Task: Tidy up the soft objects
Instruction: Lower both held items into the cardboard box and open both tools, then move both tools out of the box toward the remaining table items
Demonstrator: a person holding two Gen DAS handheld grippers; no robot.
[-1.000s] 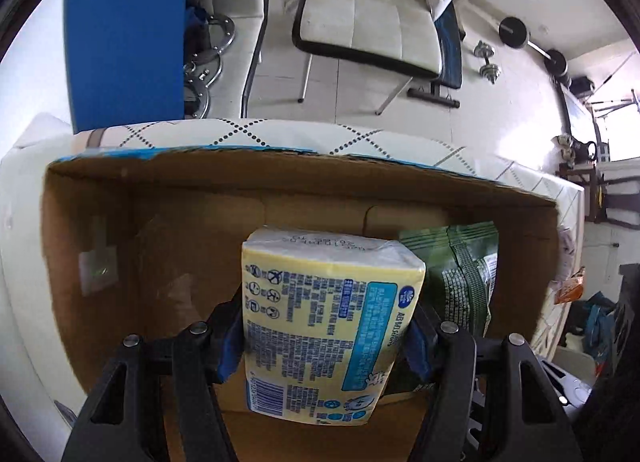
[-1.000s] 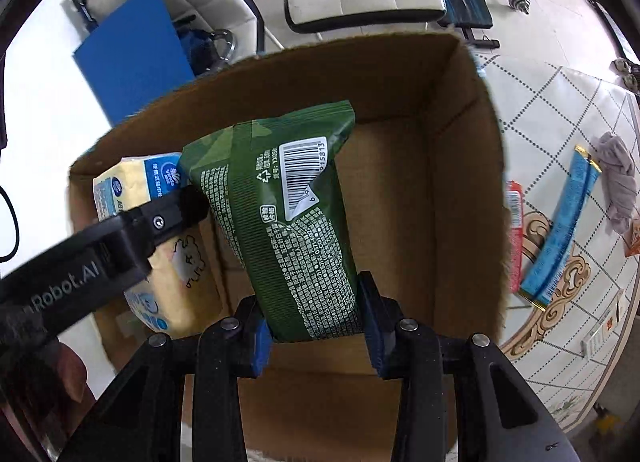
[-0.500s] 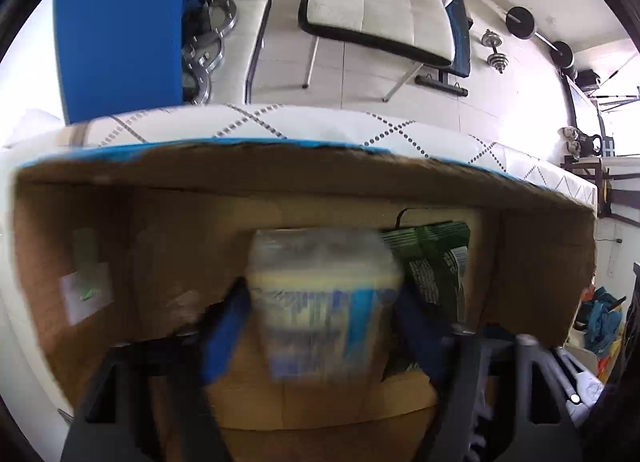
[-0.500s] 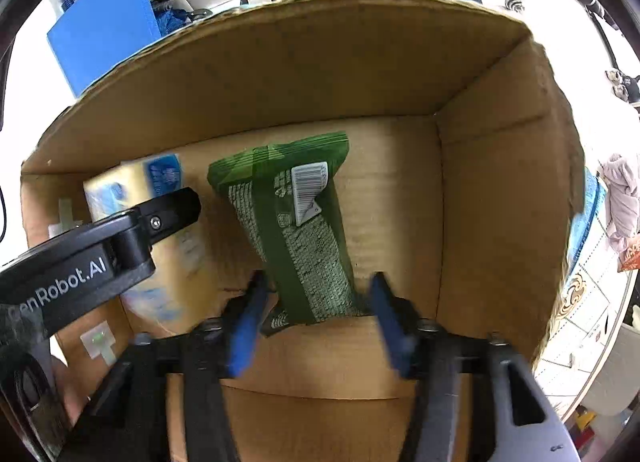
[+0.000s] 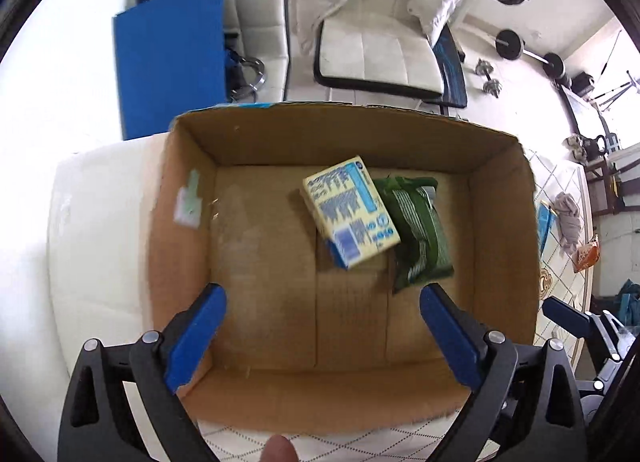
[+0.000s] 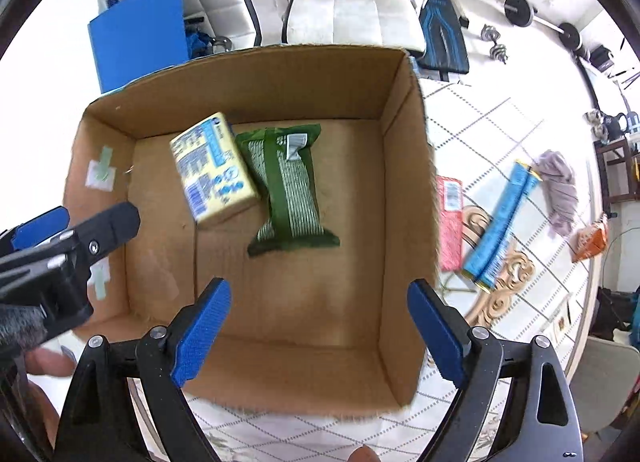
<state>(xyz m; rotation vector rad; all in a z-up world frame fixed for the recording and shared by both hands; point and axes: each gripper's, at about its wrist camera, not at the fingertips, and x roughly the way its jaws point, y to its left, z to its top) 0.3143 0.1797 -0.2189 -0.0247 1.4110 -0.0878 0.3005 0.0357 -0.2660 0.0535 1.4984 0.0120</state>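
Observation:
A yellow and blue tissue pack point(image 5: 352, 212) point(image 6: 212, 172) lies on the floor of an open cardboard box point(image 5: 188, 198) point(image 6: 404, 166), leaning on a green soft packet point(image 5: 418, 230) point(image 6: 290, 190) beside it. My left gripper point(image 5: 322, 310) is open and empty above the box's near side. My right gripper point(image 6: 318, 306) is open and empty, also above the near side. The left gripper's black body point(image 6: 72, 246) shows at the left of the right wrist view.
Right of the box on the patterned tablecloth lie a red packet point(image 6: 450, 218), a long blue packet point(image 6: 502, 222), a grey cloth point(image 6: 558, 186) and an orange packet point(image 6: 588, 242). A white chair point(image 5: 380, 58), a blue board point(image 5: 172, 58) and dumbbells stand beyond the table.
Both grippers opened and let go of their packs, which now lie in the box. Both grippers pulled up and back from the box floor.

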